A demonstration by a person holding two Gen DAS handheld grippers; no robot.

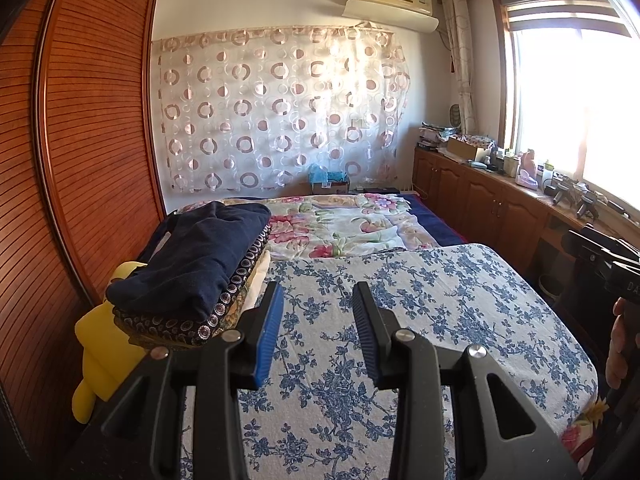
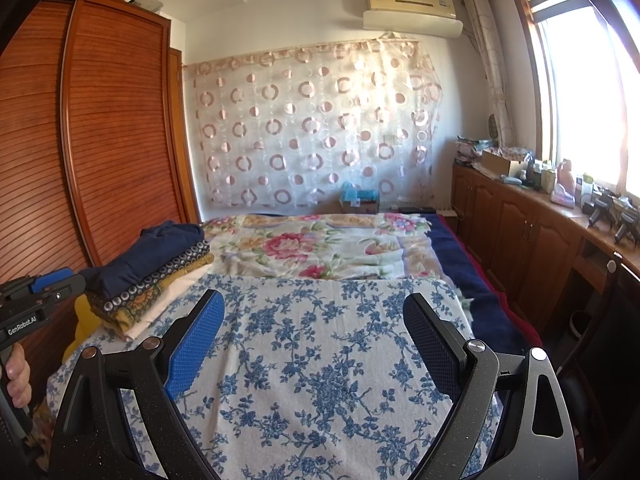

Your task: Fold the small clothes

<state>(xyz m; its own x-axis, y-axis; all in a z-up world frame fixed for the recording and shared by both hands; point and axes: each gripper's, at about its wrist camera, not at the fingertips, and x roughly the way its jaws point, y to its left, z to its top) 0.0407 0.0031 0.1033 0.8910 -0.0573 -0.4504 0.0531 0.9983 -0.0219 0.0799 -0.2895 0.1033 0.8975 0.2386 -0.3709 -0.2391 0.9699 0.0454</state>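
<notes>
Though folded, clothes (image 1: pixel 188 272) unevenly stacked

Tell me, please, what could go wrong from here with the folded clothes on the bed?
1. The stack of folded clothes with the dark navy garment on top sits near the bed's side, over a yellow soft item; a nudge might tip it off.
2. The left tongs hang open and empty right beside that stack, so a sideways move could disturb it.
3. The right tongs are also open and empty above the blue-flowered white cloth, which they might snag.
</notes>
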